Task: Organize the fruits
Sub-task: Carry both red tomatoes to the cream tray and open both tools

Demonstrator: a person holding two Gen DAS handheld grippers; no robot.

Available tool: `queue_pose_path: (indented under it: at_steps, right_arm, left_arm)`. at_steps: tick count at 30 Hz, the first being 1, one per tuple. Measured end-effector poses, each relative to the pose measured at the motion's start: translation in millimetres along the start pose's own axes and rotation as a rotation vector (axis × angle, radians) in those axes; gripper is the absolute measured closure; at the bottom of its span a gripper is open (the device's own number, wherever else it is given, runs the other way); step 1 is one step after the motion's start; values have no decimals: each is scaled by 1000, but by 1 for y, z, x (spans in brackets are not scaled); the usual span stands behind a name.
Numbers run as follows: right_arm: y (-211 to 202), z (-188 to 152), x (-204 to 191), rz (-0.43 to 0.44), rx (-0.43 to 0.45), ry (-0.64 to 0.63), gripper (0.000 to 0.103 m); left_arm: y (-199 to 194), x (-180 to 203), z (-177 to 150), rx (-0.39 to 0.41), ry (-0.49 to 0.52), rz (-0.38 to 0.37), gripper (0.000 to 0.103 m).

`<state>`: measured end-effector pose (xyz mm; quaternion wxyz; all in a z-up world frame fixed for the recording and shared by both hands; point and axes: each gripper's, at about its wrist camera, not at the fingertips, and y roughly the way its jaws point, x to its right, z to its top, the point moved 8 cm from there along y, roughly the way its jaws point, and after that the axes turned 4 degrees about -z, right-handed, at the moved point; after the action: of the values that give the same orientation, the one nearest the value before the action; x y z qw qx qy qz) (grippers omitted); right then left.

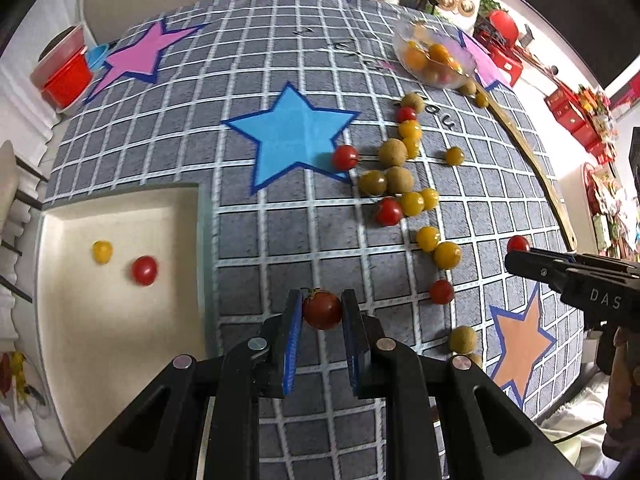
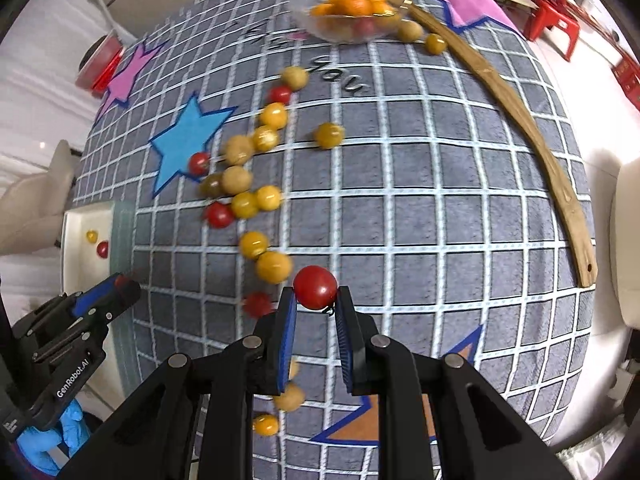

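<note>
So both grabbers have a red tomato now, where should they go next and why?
Probably across to the white tray. The left gripper and the right gripper each pinch a red tomato, and the tray already holds one red tomato and a yellow one.

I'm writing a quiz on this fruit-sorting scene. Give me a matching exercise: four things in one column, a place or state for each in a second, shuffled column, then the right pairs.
Things:
1. left gripper
2. white tray
3. clear bowl
4. wooden strip

Places or states:
A. full of orange fruit at the far end of the cloth
B. shut on a dark red tomato
C. holds one yellow tomato and one red tomato
D. curves along the cloth's right edge

Pairs: 1-B, 2-C, 3-A, 4-D
</note>
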<state>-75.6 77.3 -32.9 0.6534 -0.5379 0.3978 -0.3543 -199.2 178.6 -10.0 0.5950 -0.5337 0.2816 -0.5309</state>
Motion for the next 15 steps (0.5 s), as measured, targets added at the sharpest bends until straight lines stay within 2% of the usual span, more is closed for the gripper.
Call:
queue_pose_path:
  at_steps: [6,15]
  right_arm:
    - [-3,2,-44,20,-1,-74,82]
    - [-3,1,-136,70,-7,-233,82]
  left_arm:
    - [-19,-30,-9,39,-46,28,82]
    - [-44,-112,-43,67,-179,124,82]
